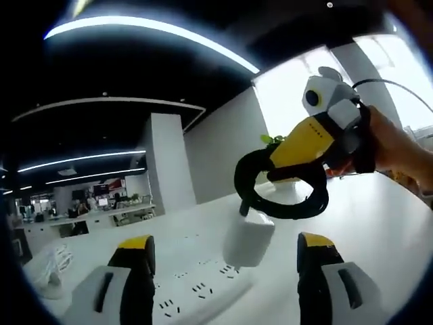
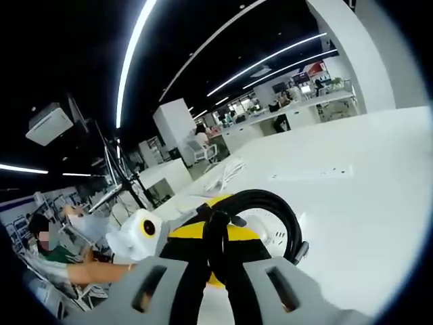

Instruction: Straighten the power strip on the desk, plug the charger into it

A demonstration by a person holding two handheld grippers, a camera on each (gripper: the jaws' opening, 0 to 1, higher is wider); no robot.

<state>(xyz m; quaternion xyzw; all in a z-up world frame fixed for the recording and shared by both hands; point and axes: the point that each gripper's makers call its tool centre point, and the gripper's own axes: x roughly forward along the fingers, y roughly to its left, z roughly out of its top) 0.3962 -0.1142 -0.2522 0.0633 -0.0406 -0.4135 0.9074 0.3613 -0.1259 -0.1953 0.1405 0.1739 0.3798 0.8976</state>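
The strip [image 1: 196, 288] lies on the table [image 1: 379, 223] between the open left tongs [image 1: 223, 271]; the right tongs [image 1: 281, 177] grip the cable [image 1: 284, 203], the charger [image 1: 248, 238] hanging just above the strip; plugging remains.

Power strip [image 1: 196, 288] in left gripper view: near end cut off by bottom edge, part hidden behind left gripper [image 1: 226, 271] jaws; socket detail blurred. Charger [image 1: 248, 238]: prongs not visible, contact with strip cannot tell. Right gripper [image 1: 281, 193] in same view: fingertips hidden behind looped black cable [image 1: 284, 203]. Right gripper view: own jaw tips buried under cable loop [image 2: 267, 203]; charger and strip mostly hidden behind it. Background desks, people too small to tell.
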